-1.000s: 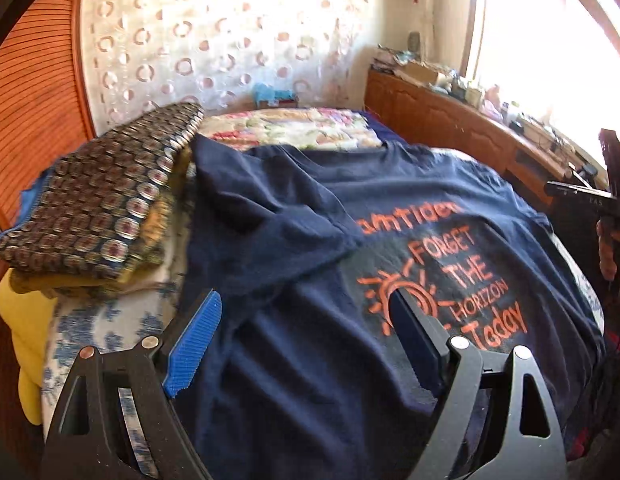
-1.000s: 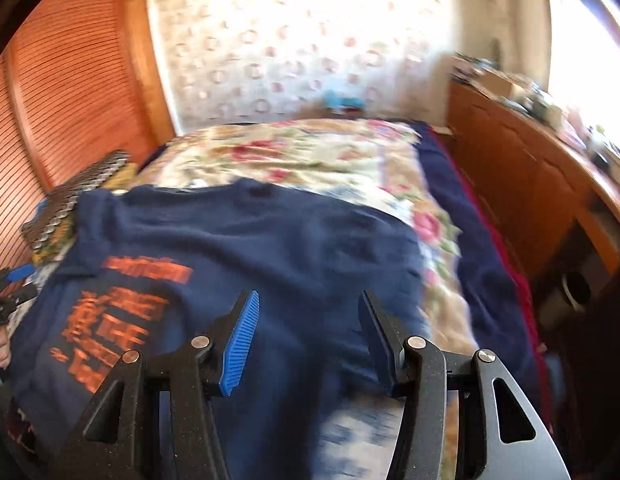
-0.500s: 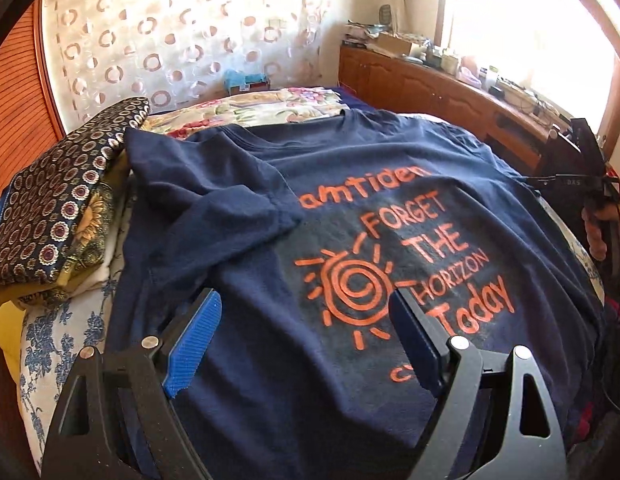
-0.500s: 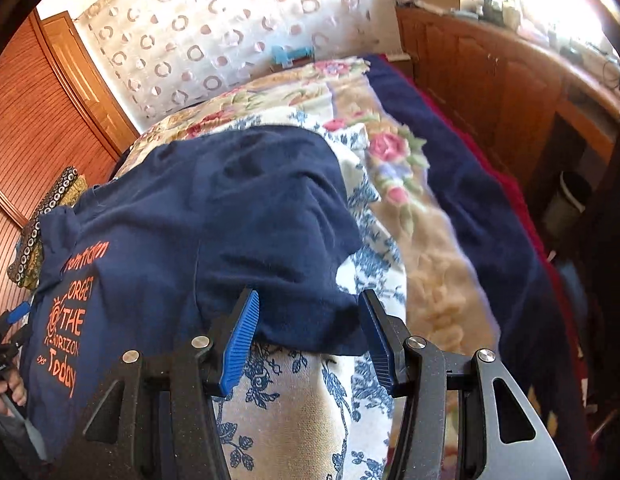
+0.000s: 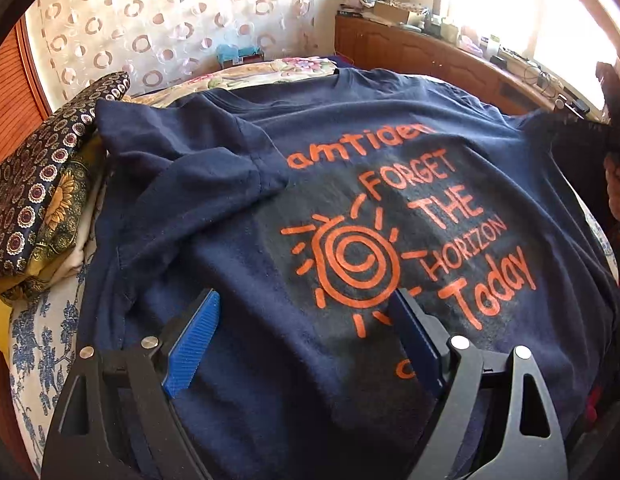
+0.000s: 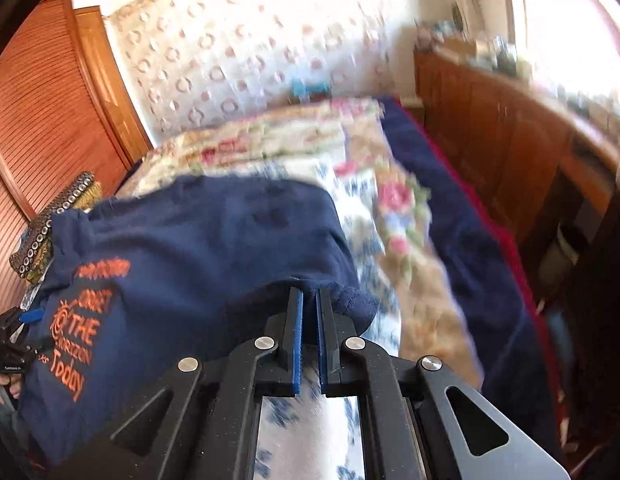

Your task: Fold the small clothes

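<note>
Spread across the floral bed (image 6: 410, 240): navy T-shirt (image 5: 350, 184), print up, one sleeve already folded inward beside stacked patterned cloths (image 5: 42, 184). At its far edge, right gripper (image 6: 308, 312), fingers just closed, pinching the sleeve hem. Over the near hem, left gripper (image 5: 306, 320), fingers spread wide, holding nothing (risk: thin pinch slipping mid-fold, or unpinned shirt dragging and bunching).

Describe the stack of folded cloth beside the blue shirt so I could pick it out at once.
Start at the bed with its blue-flowered white sheet, where the navy T-shirt with orange lettering lies spread out. Next to the shirt's folded-in sleeve, by the slatted wooden door, sits the stack of folded cloth. Its top piece is dark with small ringed circles, over a sunflower print.
</note>
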### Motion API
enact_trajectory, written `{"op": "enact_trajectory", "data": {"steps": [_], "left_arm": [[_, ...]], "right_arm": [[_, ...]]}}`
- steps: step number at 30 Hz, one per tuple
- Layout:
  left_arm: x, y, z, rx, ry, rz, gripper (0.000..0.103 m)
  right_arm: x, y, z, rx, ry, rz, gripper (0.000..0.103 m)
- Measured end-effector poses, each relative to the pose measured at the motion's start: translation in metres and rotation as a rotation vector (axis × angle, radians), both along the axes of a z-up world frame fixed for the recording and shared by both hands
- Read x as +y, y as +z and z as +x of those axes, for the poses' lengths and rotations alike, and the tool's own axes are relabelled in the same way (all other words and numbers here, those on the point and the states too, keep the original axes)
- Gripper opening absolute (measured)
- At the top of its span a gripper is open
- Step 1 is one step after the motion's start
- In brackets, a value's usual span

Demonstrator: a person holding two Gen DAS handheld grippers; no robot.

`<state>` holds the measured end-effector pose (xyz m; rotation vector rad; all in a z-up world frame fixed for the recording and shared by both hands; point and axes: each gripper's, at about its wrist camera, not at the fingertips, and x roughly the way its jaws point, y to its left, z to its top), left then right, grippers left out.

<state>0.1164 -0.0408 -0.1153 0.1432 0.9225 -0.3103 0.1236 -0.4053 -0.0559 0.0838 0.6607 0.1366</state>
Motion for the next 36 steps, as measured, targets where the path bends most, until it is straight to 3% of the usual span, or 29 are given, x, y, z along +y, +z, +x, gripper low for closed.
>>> {"op": "enact_trajectory", "data": {"steps": [6, 11, 14, 16, 18, 19, 22, 28, 36], "left_arm": [[0.000, -0.002, 0.002, 0.005, 0.006, -0.001, 0.091], [0.000, -0.002, 0.003, 0.007, 0.006, -0.002, 0.092], [0.000, -0.002, 0.003, 0.007, 0.006, -0.002, 0.092], [0.000, -0.002, 0.003, 0.007, 0.006, -0.002, 0.092], [0.000, -0.002, 0.003, 0.007, 0.006, -0.001, 0.092], [0.000, -0.002, 0.003, 0.007, 0.006, -0.002, 0.092], [0.000, -0.003, 0.004, 0.007, 0.005, 0.000, 0.092], [0.003, 0.012, -0.002, -0.045, 0.009, -0.034, 0.092], [0.010, 0.053, -0.019, -0.168, 0.034, -0.106, 0.092]], "right_arm": [[0.066, 0.021, -0.013, -0.106, 0.174, -0.061, 0.005], [0.107, -0.010, -0.026, -0.060, 0.314, -0.052, 0.005], [0.109, -0.034, -0.028, -0.002, 0.321, -0.060, 0.005], [0.104, -0.040, -0.026, 0.028, 0.311, -0.059, 0.006], [0.097, -0.042, -0.022, 0.041, 0.295, -0.064, 0.016], [0.093, -0.037, -0.022, 0.040, 0.284, -0.062, 0.027], [0.083, -0.024, -0.031, 0.008, 0.248, -0.051, 0.041], [0.038, -0.021, -0.031, -0.005, 0.089, -0.052, 0.044], [0.021, -0.059, 0.012, 0.142, 0.034, -0.036, 0.044]]}}
